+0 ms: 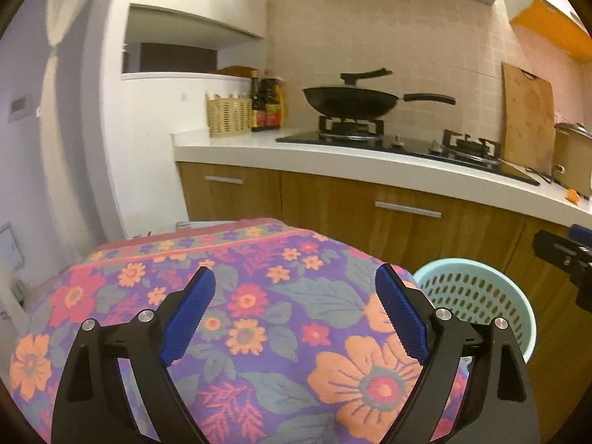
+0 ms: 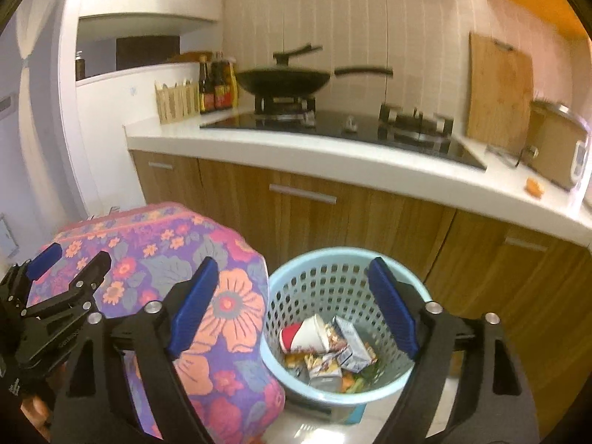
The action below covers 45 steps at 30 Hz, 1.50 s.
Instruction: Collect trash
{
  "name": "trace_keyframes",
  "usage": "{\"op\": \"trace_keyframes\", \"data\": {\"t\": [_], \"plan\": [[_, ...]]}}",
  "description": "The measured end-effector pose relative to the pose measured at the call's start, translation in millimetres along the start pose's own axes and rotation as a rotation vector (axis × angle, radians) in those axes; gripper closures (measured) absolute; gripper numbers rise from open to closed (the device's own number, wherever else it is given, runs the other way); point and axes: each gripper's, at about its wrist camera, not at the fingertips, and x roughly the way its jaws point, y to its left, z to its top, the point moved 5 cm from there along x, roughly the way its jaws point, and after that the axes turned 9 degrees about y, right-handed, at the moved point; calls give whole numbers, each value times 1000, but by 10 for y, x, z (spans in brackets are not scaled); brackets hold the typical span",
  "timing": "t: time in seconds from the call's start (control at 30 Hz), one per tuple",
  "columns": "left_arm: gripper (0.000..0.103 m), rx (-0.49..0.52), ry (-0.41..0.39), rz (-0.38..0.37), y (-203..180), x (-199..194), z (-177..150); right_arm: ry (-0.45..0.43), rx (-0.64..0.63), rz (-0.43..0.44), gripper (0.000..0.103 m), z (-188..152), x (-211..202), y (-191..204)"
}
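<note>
In a home kitchen, my left tongs [image 1: 295, 277] hang over a table draped in a floral cloth [image 1: 259, 314], their blue pads [image 1: 190, 318] spread wide with nothing between them. Behind the cloth on the left, a woven basket [image 1: 229, 116] and dark sauce bottles [image 1: 267, 105] stand at the far end of the white counter [image 1: 333, 159]. To their right a black wok [image 1: 349, 101] sits on the near-left burner of the gas hob [image 1: 407, 146], and further right a wooden cutting board [image 1: 527, 118] leans upright against the tiled wall, with a rice cooker [image 2: 558, 148] beside it and a small orange scrap [image 2: 534, 187] lying on the counter edge.

Just right of the table, on the floor in front of the wood-fronted cabinets [image 2: 333, 222], stands the pale blue perforated wastebasket [image 2: 333, 270]. The trash is inside it: a red-and-white paper cup [image 2: 305, 333] lying on its side, crumpled cartons and wrappers [image 2: 347, 347], and bits of orange and green food waste at the bottom, partly hidden.

My right tongs [image 2: 292, 286] hover above the near rim of the basket, gaping empty, the left finger over the cloth's edge and the right finger over the basket's right wall. In the right wrist view my left tongs appear at the far left, over the cloth.
</note>
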Motion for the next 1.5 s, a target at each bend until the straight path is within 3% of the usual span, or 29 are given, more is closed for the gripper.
{"op": "trace_keyframes", "data": {"t": [0.47,0.8,1.5], "plan": [[17,5,-40,87,71,-138,-21,-102,5,-22,19,-190,-86,221],[17,4,14,31,45,-32,-89,-119,21,-88,18,-192,-159,76],[14,13,20,38,24,-7,-110,-102,27,-102,18,-219,-141,40]]}}
